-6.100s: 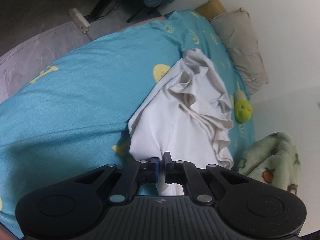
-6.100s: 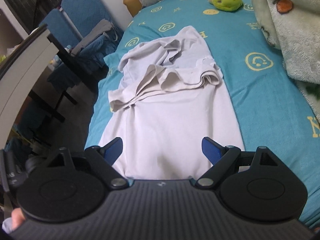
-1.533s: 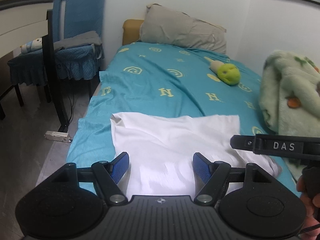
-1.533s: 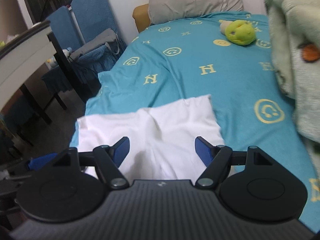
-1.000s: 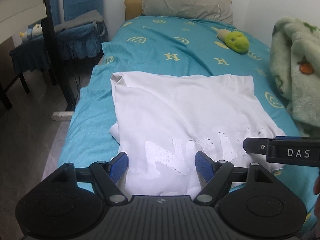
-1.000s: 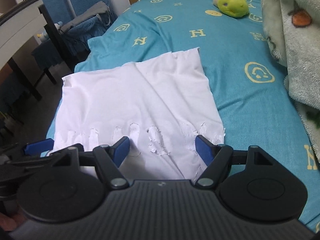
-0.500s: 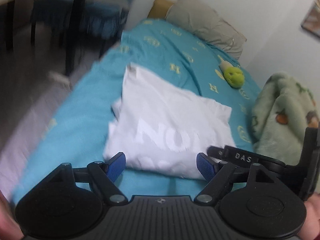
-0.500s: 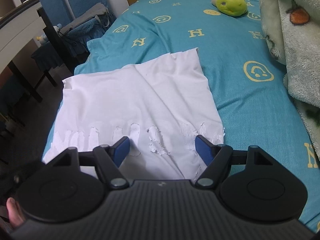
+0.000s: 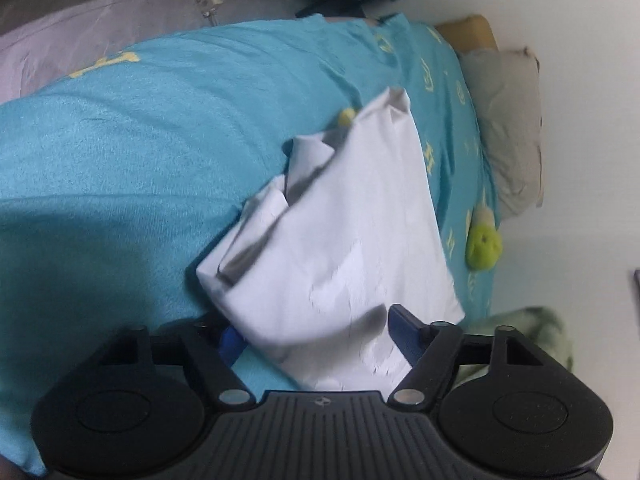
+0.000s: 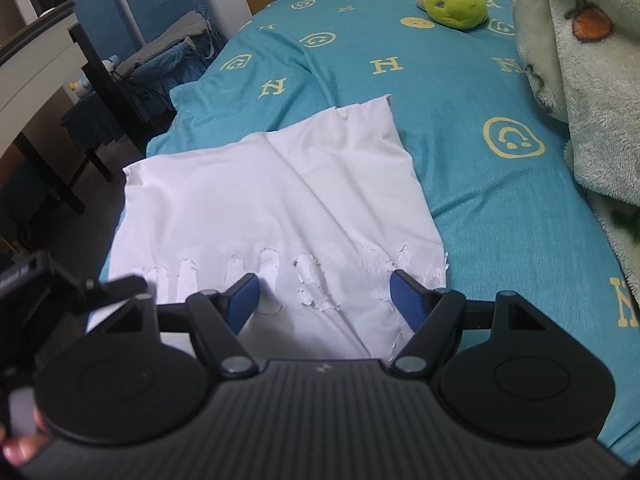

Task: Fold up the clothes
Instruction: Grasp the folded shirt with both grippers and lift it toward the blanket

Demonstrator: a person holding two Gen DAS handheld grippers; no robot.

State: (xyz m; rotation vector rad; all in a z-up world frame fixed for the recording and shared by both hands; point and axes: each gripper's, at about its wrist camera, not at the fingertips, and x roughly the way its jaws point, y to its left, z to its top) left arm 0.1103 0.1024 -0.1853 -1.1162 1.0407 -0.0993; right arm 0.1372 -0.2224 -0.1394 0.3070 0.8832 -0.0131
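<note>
The left hand-held gripper (image 9: 312,330) has swung from a level view above the garment to a rolled, low approach at its left edge within the last half second; jaws are open, with the shirt's corner lying between them. Judgement: a grasp for the next fold is being prepared. The right hand-held gripper (image 10: 324,294) is unchanged, jaws open, hovering over the near edge and holding nothing. The white T-shirt (image 10: 276,204) lies on the teal bed sheet (image 10: 460,92), folded into a rough rectangle. Cracked white lettering shows near its front edge, and loose layers bunch at the left side (image 9: 256,240)
</note>
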